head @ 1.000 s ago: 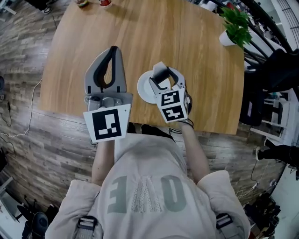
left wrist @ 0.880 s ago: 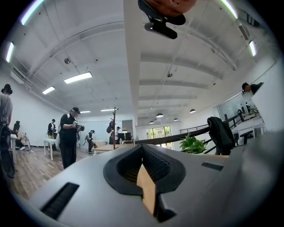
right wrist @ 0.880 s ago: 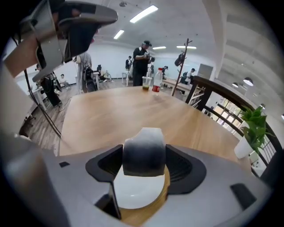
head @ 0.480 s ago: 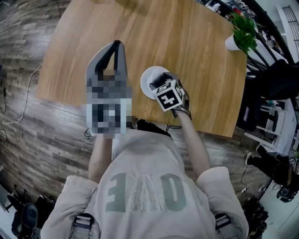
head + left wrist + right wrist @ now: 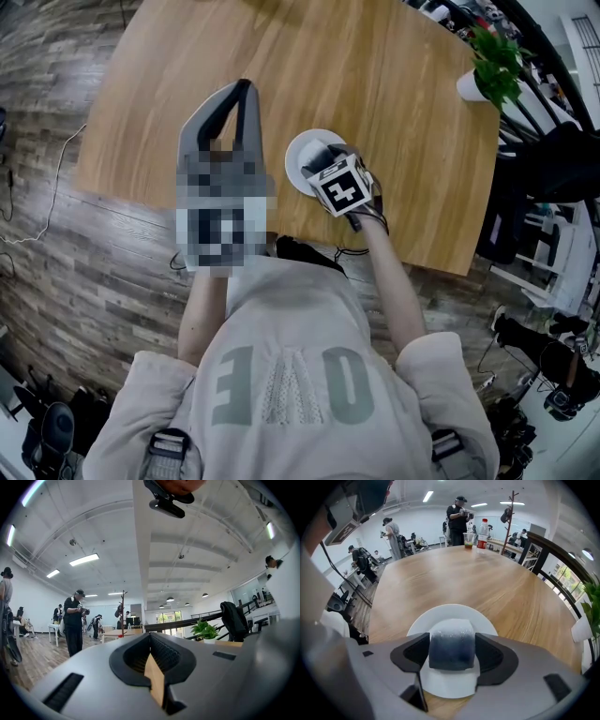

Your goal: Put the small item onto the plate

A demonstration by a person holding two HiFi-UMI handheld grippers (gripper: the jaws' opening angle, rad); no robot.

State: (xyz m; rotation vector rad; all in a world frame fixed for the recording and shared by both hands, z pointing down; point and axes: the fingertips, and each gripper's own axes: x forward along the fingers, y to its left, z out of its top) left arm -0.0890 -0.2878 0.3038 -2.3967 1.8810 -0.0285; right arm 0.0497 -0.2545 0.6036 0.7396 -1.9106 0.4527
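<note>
A small grey-blue block [image 5: 452,648] sits between the jaws of my right gripper [image 5: 452,654], which is shut on it. The block hangs over the middle of a white plate [image 5: 440,616]; whether it touches the plate I cannot tell. In the head view the right gripper [image 5: 323,161] tilts down over the plate [image 5: 298,150] near the table's front edge and hides the block. My left gripper [image 5: 244,86] is held up to the left of the plate, jaws together and holding nothing. In the left gripper view the left gripper [image 5: 150,637] points out across the room.
The round wooden table [image 5: 375,84] carries a potted plant [image 5: 492,66] at its right edge. A bottle [image 5: 483,529] and a cup [image 5: 468,540] stand at its far side. People stand in the room beyond. Wood floor surrounds the table.
My right gripper has tipped forward and down over the plate with the block in it. The left gripper has stayed raised in about the same place.
</note>
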